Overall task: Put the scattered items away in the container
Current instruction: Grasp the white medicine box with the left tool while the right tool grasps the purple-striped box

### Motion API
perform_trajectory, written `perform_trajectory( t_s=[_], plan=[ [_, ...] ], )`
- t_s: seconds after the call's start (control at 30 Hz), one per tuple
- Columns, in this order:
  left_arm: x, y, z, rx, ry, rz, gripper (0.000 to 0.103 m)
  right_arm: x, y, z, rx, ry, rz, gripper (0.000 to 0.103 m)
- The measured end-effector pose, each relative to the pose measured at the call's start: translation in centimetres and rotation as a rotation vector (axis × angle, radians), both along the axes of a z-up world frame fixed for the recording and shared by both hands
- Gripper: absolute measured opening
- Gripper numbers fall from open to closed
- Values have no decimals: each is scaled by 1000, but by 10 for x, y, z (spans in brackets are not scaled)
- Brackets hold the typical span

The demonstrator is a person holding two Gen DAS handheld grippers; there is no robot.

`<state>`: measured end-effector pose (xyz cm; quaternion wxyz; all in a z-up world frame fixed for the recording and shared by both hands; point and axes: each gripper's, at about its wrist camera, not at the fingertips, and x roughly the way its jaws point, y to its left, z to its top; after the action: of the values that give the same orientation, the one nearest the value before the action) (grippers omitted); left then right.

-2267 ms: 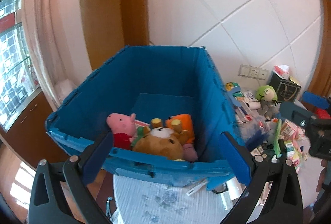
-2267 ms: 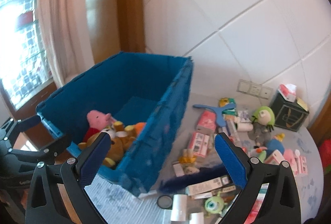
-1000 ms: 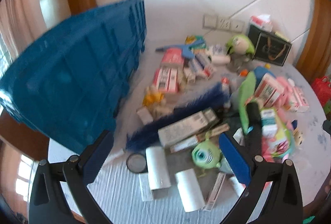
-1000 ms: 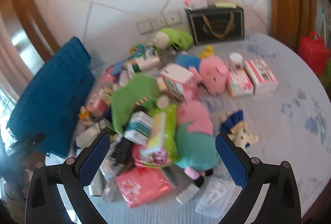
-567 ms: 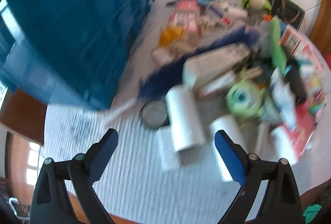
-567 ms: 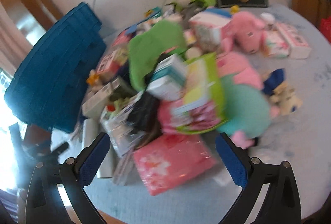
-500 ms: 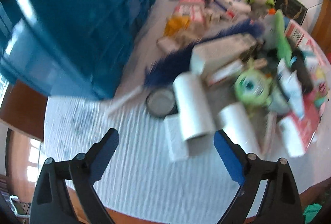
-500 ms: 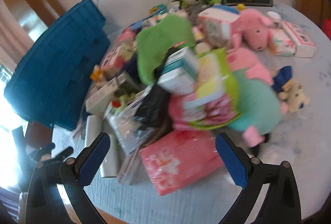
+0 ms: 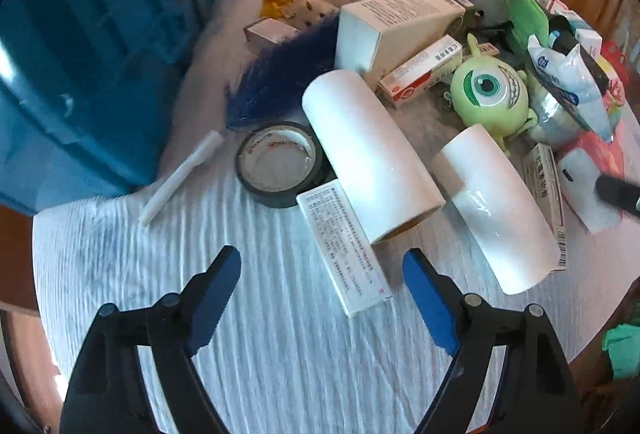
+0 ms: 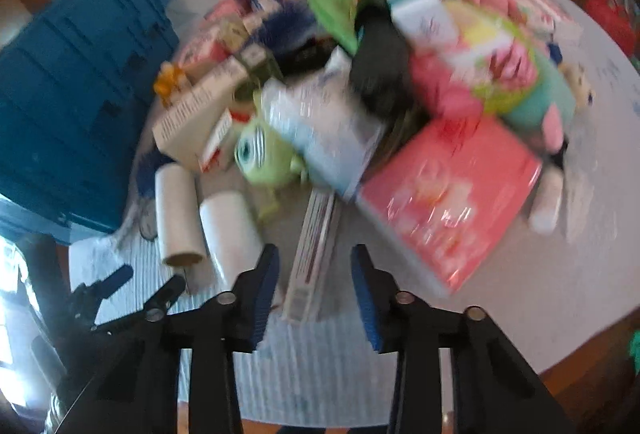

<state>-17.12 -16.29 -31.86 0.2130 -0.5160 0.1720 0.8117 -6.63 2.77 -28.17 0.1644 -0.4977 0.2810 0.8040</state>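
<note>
The blue crate (image 9: pixel 100 33) fills the left side of the left wrist view, showing us only its ribbed outer wall; its inside is out of sight, so we cannot tell from here what it already holds. Beside it the table (image 9: pixel 260 334) carries a dense scatter: two white rolls (image 9: pixel 370 157), a ring of black tape (image 9: pixel 280 163), a flat white box (image 9: pixel 344 250), a blue feather duster (image 9: pixel 280 69), a one-eyed green plush (image 9: pixel 490 91), cartons and bags. We judge that most of the tidying is left. Our left gripper (image 9: pixel 322 298) has just been closing yet stands spread, with nothing pinched; the flat white box's near end lies just ahead of the gap, untouched as far as we see.

In the right wrist view everything is smeared by blur. The crate (image 10: pixel 76 93) sits at the left, again only its outside. Our right gripper (image 10: pixel 314 286) has just been closing and stands narrow but parted, with a long thin box (image 10: pixel 312 254) between its tips; we cannot make out pads pressing on it. A pink packet (image 10: pixel 448 193) lies just right. Labels are unreadable, and the far pile runs together.
</note>
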Motion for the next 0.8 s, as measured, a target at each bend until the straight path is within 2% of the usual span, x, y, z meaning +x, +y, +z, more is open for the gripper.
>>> perform_trajectory(
  t_s=[0.23,0.43,0.5,0.67,0.8],
  plan=[
    [-14,-6,-13,1,-52,17,76,-13,-7,-20,0,-43,-12,28],
    [-15,-6,-12,1,-33,13,75,-27,-6,-41,-5,-101,-9,28],
    [-14,-5,-11,7,-30,12,69,-26,-5,-50,-11,-119,-16,27],
    [-13,-3,-10,16,-22,29,67,-29,-7,-44,36,-132,8,26],
    [-14,-3,-9,23,-27,47,64,-26,-5,-38,21,-126,-7,27]
  ],
)
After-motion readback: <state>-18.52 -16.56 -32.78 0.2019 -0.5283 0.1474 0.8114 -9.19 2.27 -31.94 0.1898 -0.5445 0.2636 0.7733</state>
